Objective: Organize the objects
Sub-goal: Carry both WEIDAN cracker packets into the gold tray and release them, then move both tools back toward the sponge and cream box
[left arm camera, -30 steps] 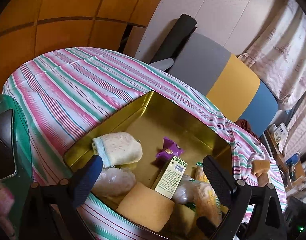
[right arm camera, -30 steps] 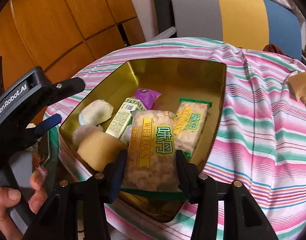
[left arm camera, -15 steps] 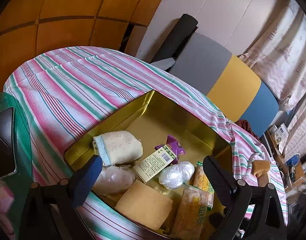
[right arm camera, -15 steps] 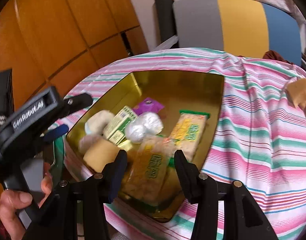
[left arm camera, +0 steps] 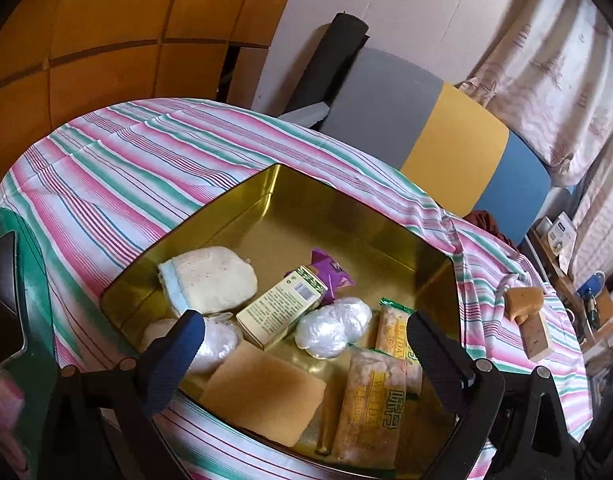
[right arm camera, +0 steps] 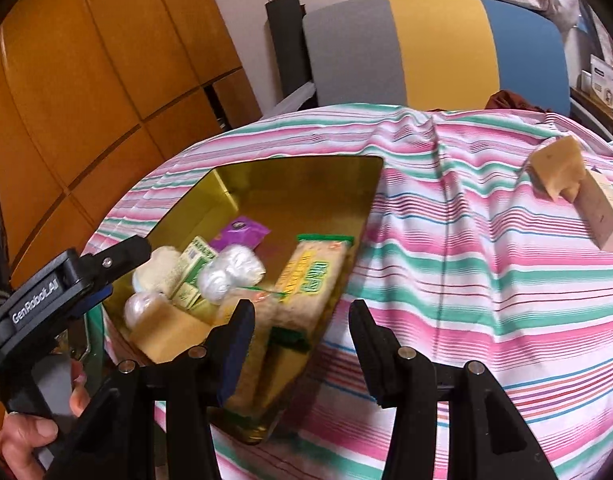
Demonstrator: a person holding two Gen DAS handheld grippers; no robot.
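A gold tin (left arm camera: 234, 204) (right arm camera: 290, 172) sits on the striped tablecloth and holds snacks. Inside lie two yellow cracker packs (left arm camera: 370, 408) (right arm camera: 306, 272), a green-white carton (left arm camera: 280, 310), a purple packet (left arm camera: 332, 274), a round bun (left arm camera: 210, 276), white wrapped balls (left arm camera: 332, 326) and a tan sponge (left arm camera: 262, 392). My left gripper (left arm camera: 302, 354) is open and empty above the tin's near edge. My right gripper (right arm camera: 302, 344) is open and empty over the tin's near right corner. The left gripper also shows in the right wrist view (right arm camera: 118, 258).
A tan sponge piece (right arm camera: 556, 170) and a wooden block (right arm camera: 598, 216) lie on the cloth (right arm camera: 486, 280) to the right of the tin. A grey, yellow and blue chair (right arm camera: 434, 48) stands behind the table. Wooden cabinets (right arm camera: 86, 80) are at the left.
My right gripper let go of the cracker pack, which now lies in the tin, and it has drawn back to the right. The carton fell flat. The left gripper barely moved.
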